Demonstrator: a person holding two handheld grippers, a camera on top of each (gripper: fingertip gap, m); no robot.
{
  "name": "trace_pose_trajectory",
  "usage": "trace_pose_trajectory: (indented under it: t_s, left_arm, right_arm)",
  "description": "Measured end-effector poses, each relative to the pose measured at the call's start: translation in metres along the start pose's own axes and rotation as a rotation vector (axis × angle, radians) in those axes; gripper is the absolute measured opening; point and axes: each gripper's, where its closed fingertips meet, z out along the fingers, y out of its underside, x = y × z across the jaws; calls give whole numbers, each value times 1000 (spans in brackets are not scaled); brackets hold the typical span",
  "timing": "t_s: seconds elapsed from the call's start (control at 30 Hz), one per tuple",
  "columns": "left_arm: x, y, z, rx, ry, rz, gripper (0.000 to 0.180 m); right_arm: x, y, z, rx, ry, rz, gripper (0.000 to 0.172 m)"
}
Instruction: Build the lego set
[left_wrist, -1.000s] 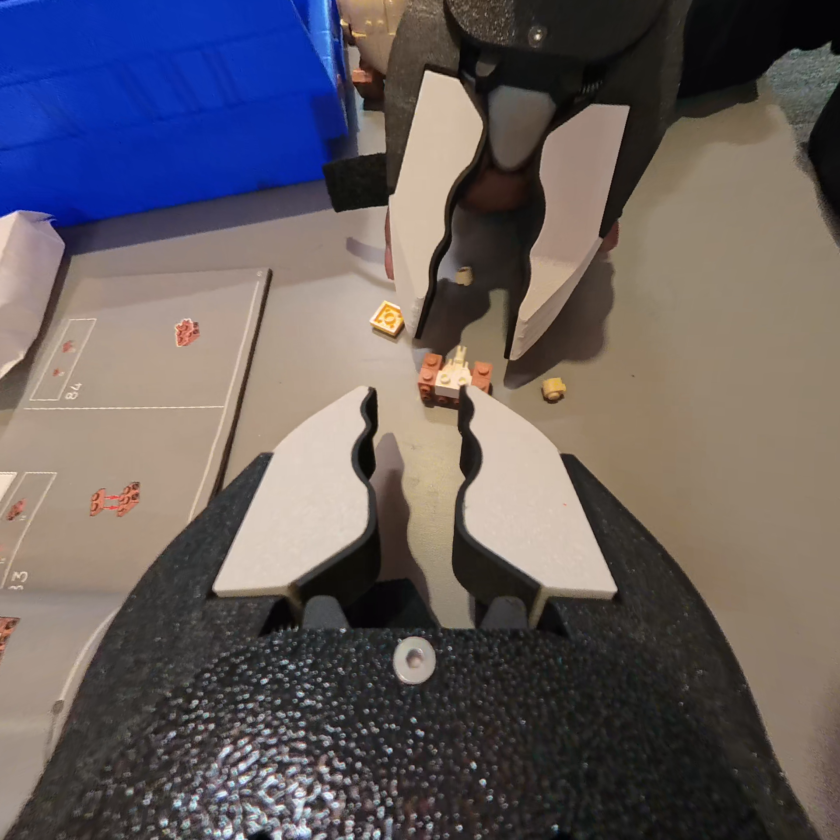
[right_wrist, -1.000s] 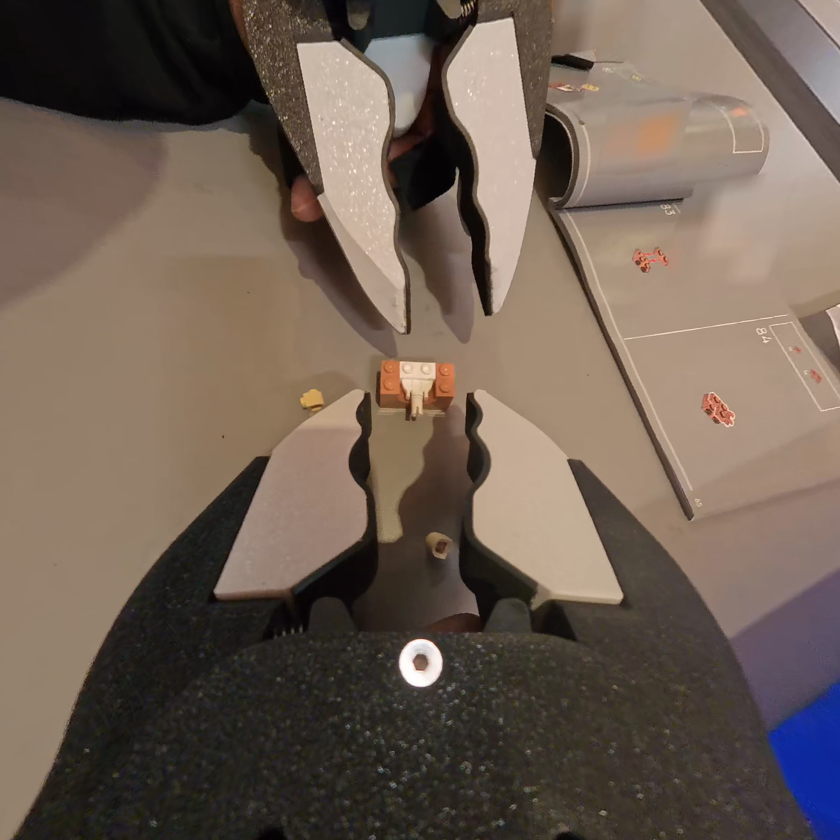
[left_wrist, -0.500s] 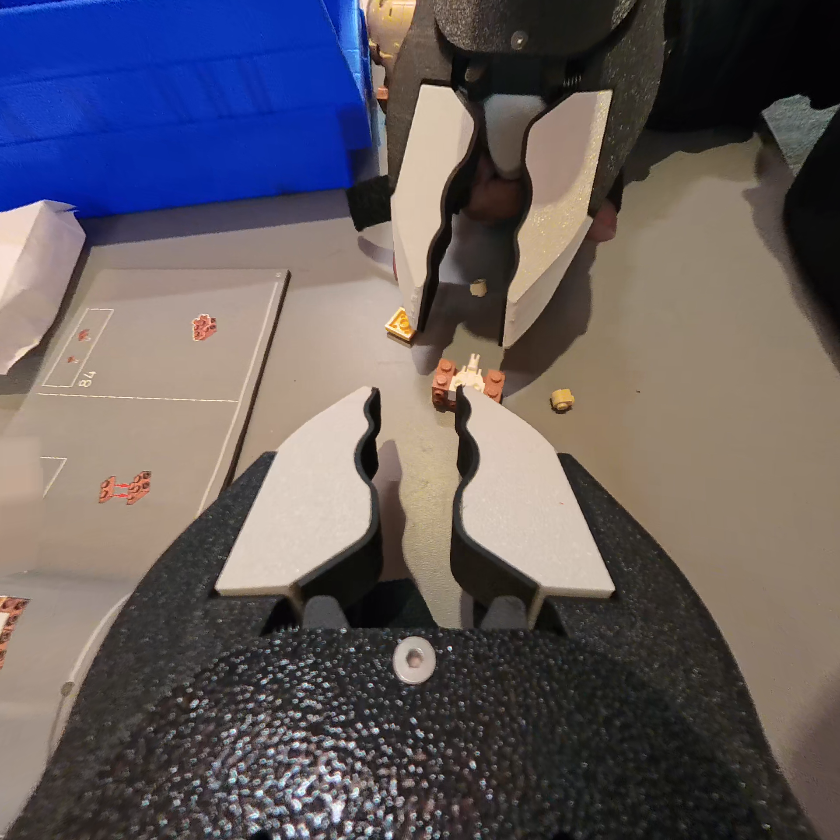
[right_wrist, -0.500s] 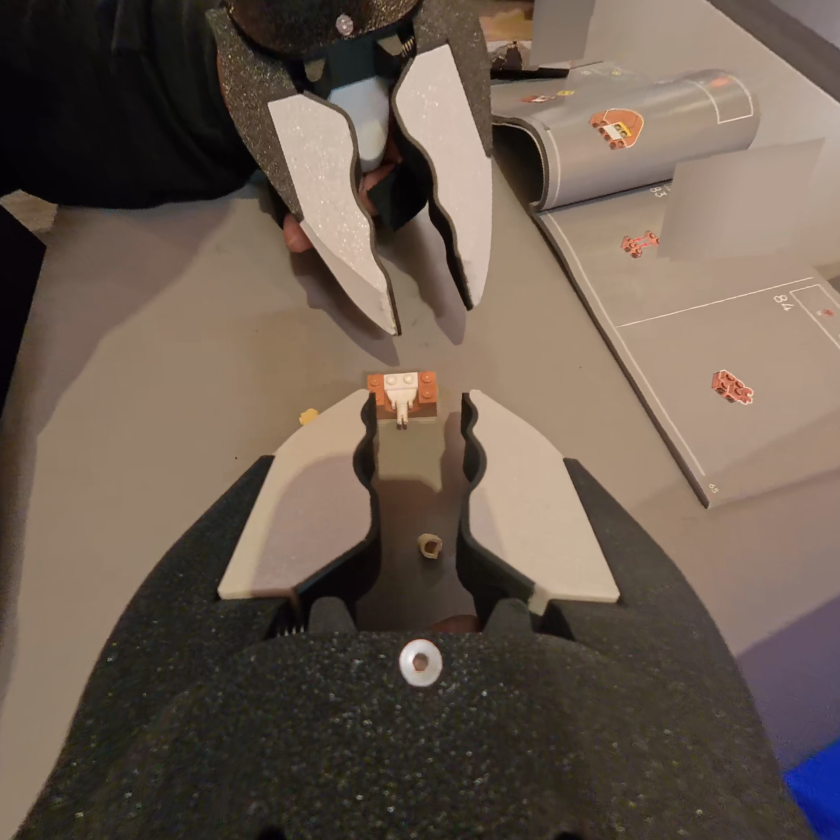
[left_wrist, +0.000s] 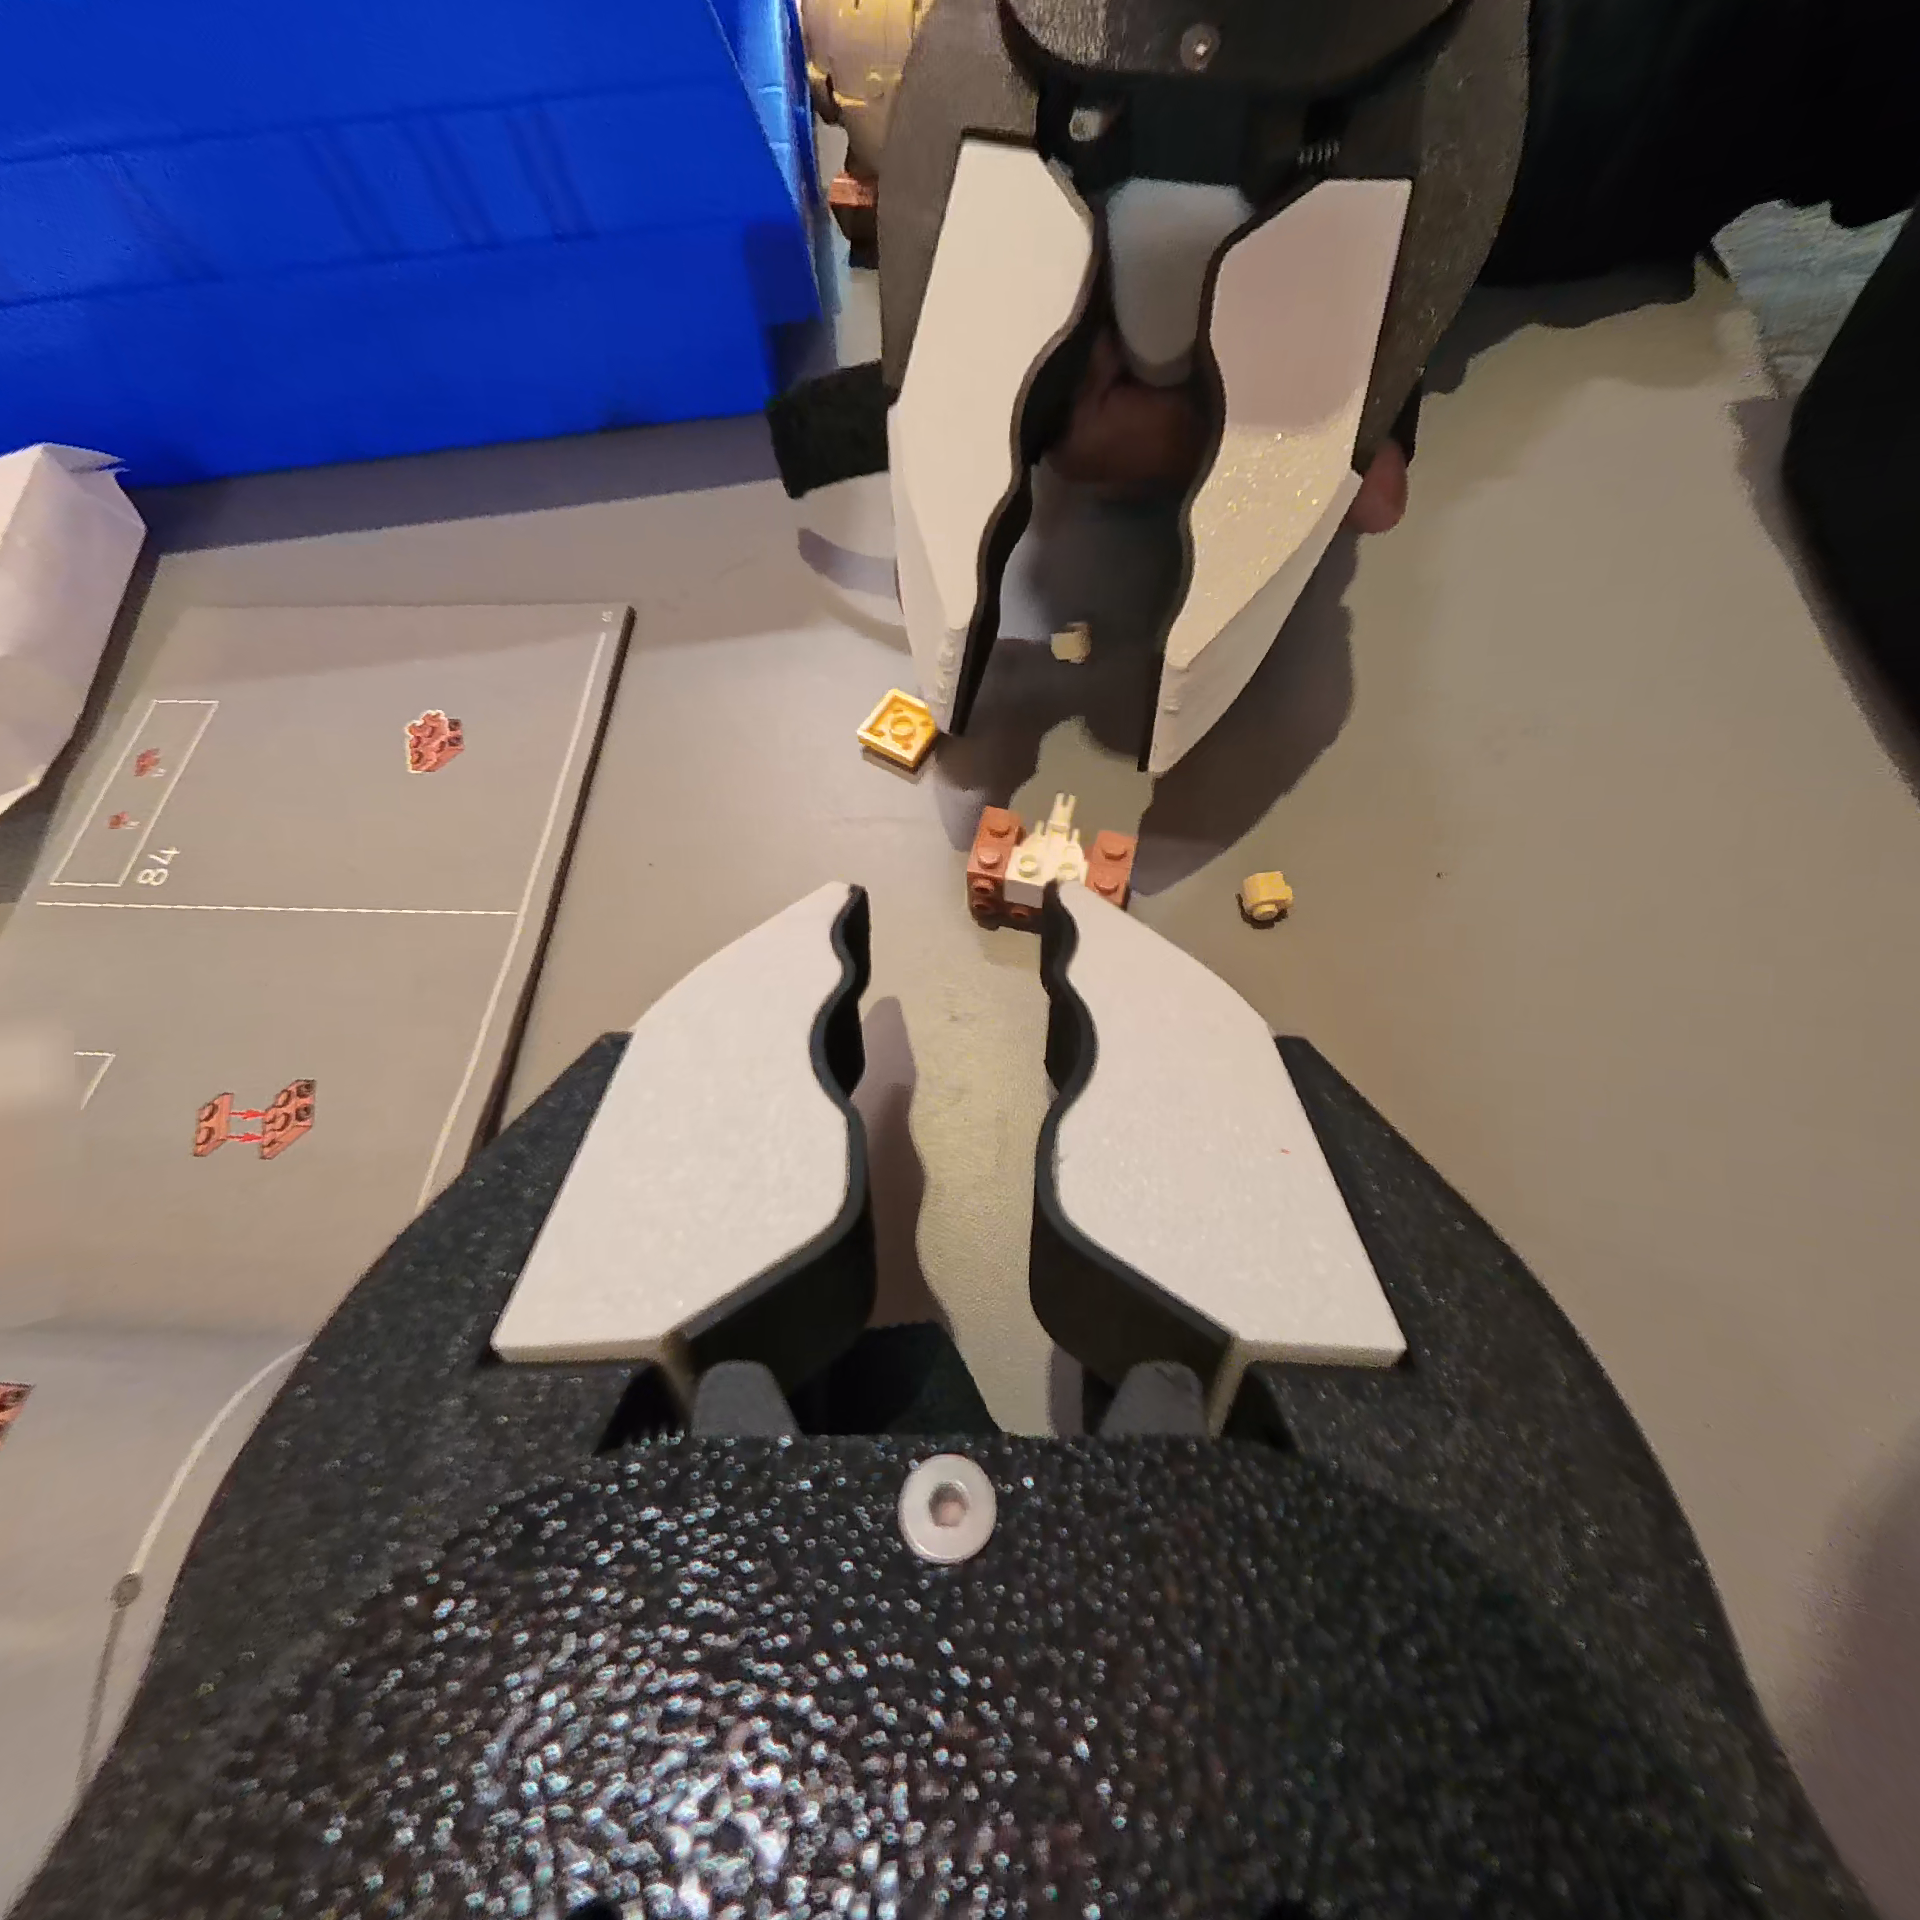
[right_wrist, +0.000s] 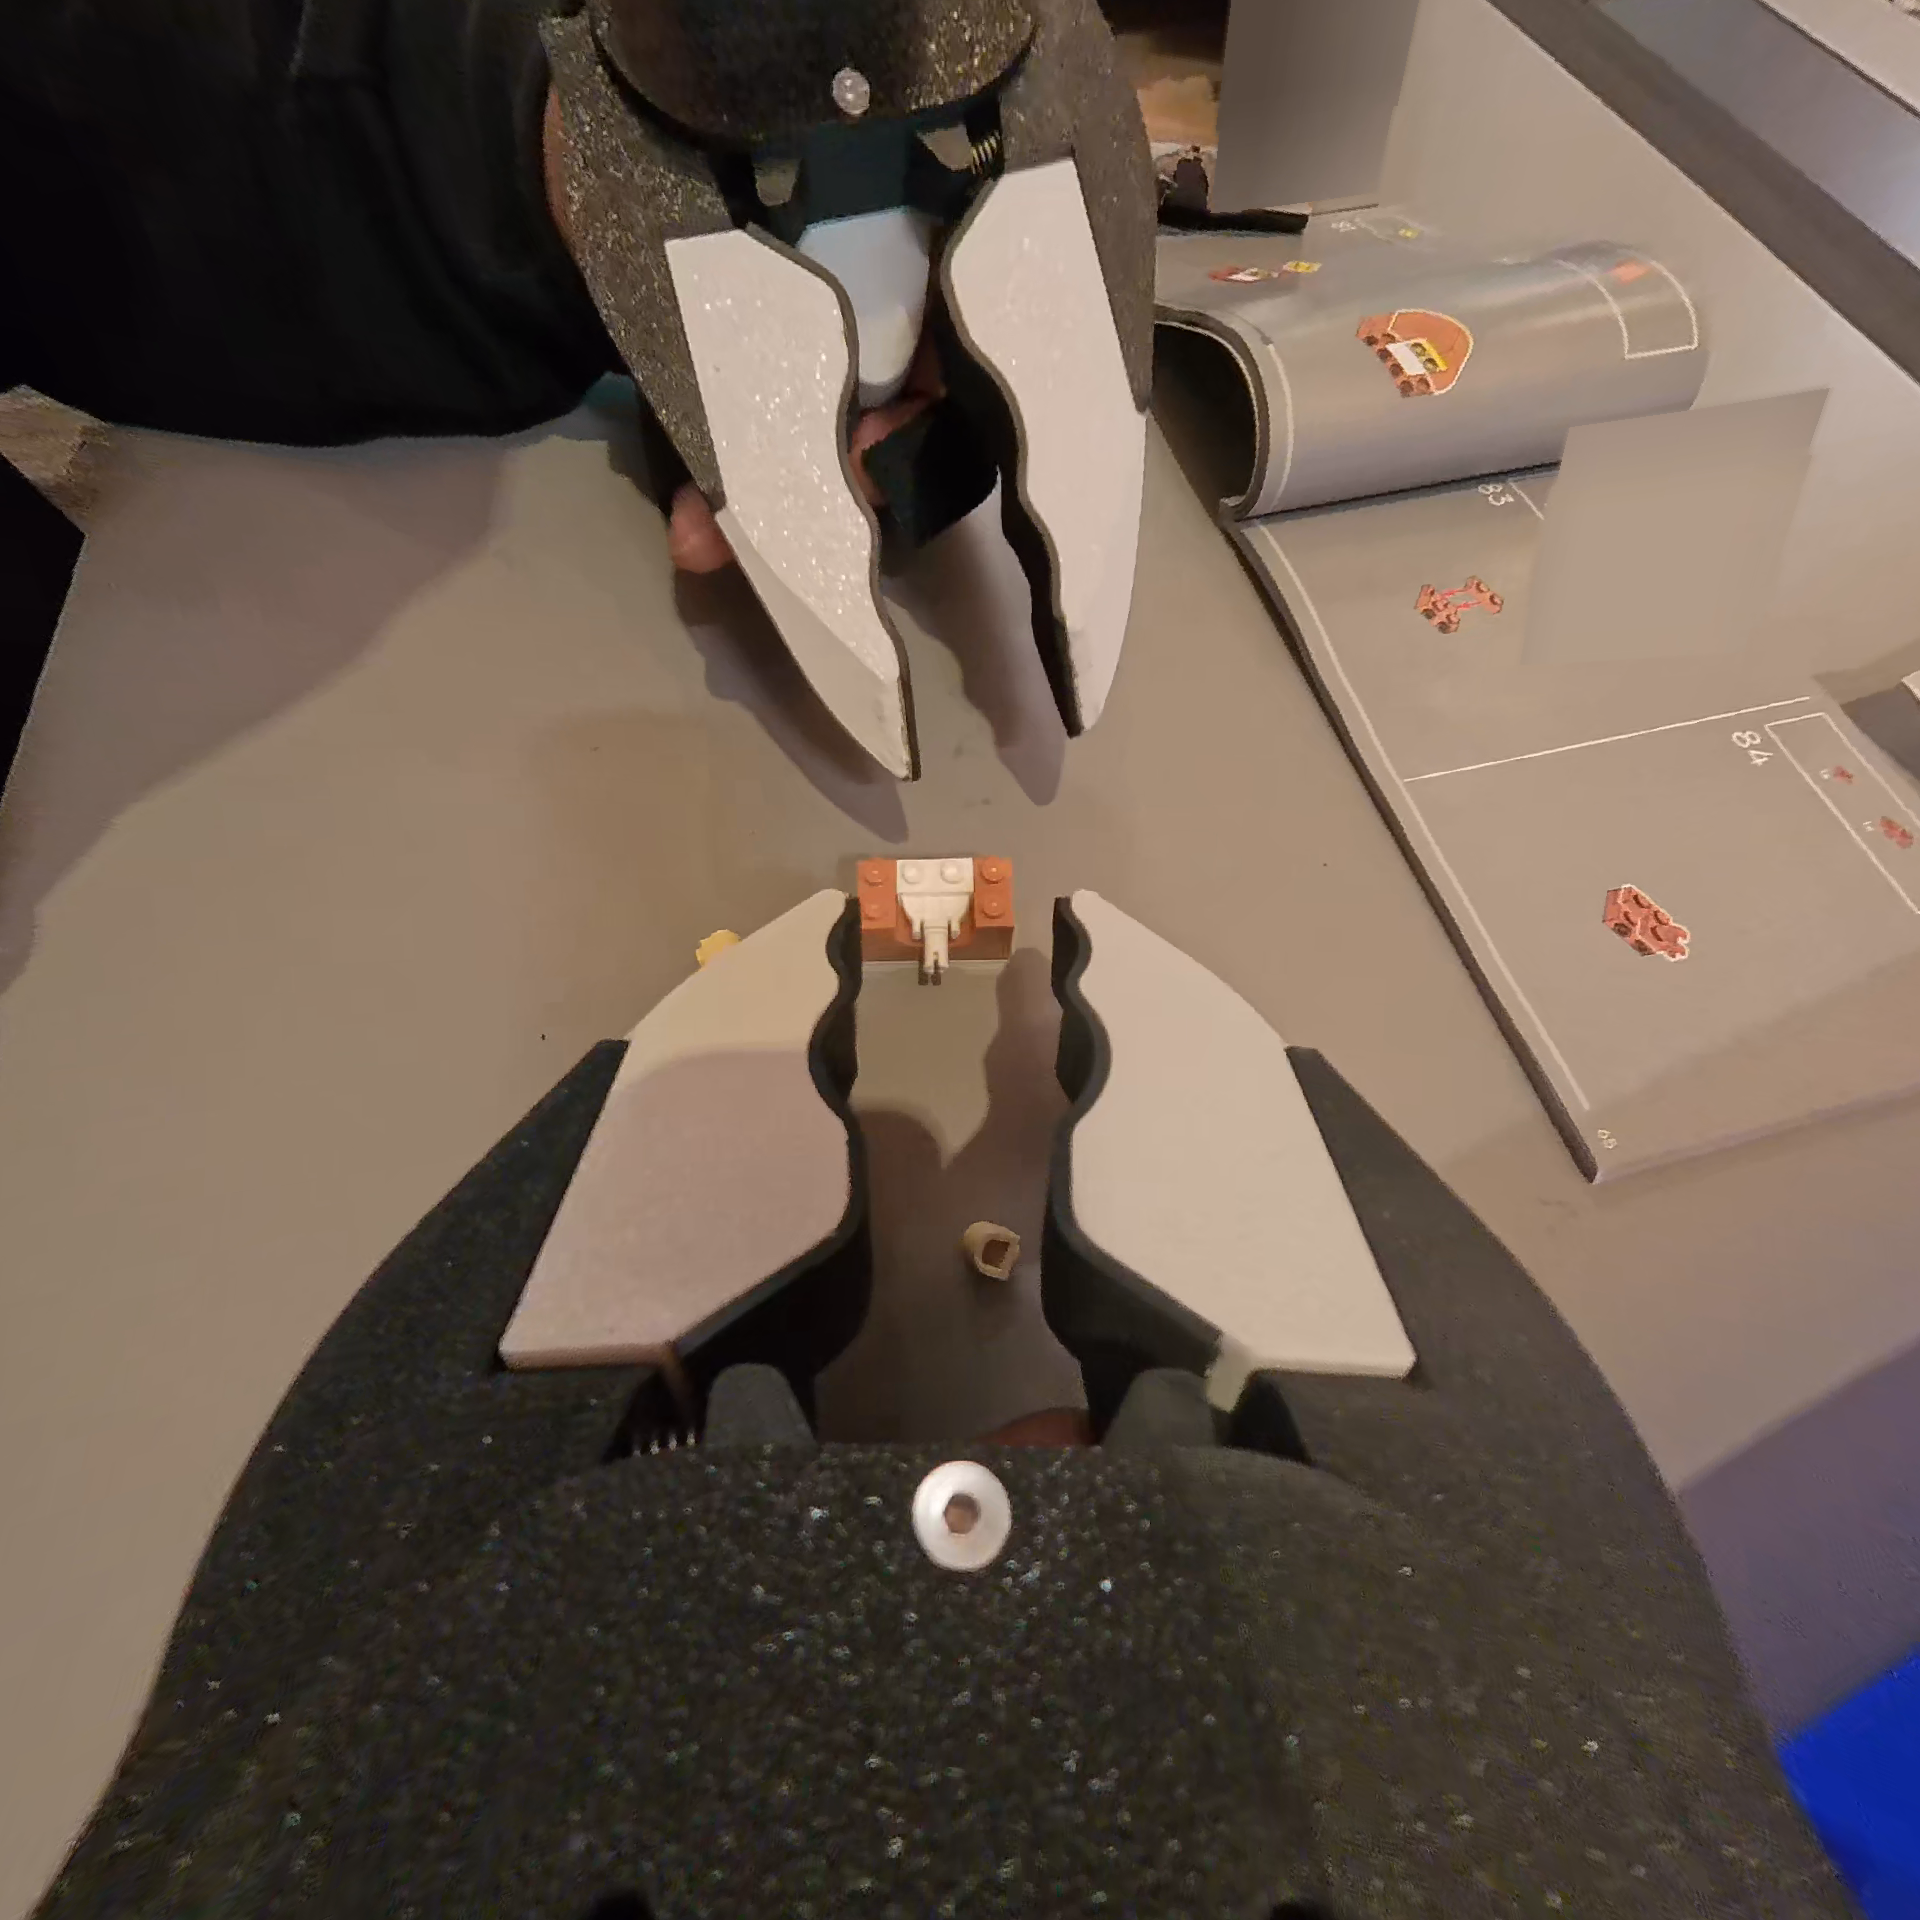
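A small brown and white brick assembly stands on the grey table, between the two grippers, which face each other. My left gripper is open and holds nothing. The assembly sits just beyond its right fingertip. My right gripper is open, with the assembly at its fingertips. The assembly stands near the left pad, with a clear gap to the right pad. The right gripper also shows in the left wrist view, its tips above and behind the assembly. The left gripper also shows in the right wrist view.
A yellow square plate and a tan round piece lie near the assembly. Another tan piece lies under my right gripper. An open instruction booklet lies left, with a blue bin and white paper behind it. Left and right tips are no more than a few centimetres apart. The tan round piece lies around 4 centimeters away from my right fingertips.
My right gripper's jaws have narrowed a little around the assembly without gripping it. The left gripper has hardly moved. The assembly stays on the table.
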Motion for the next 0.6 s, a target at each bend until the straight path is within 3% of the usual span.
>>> trace_pose_trajectory:
  t_s: [0.43, 0.6]
  left_arm:
    - [7, 11, 6, -85, 6, 63, 35]
    - [7, 12, 6, -88, 1, 59, 35]
  right_arm:
    - [-31, -7, -9, 31, -70, -207, 23]
    - [-44, 6, 2, -72, -69, -307, 18]
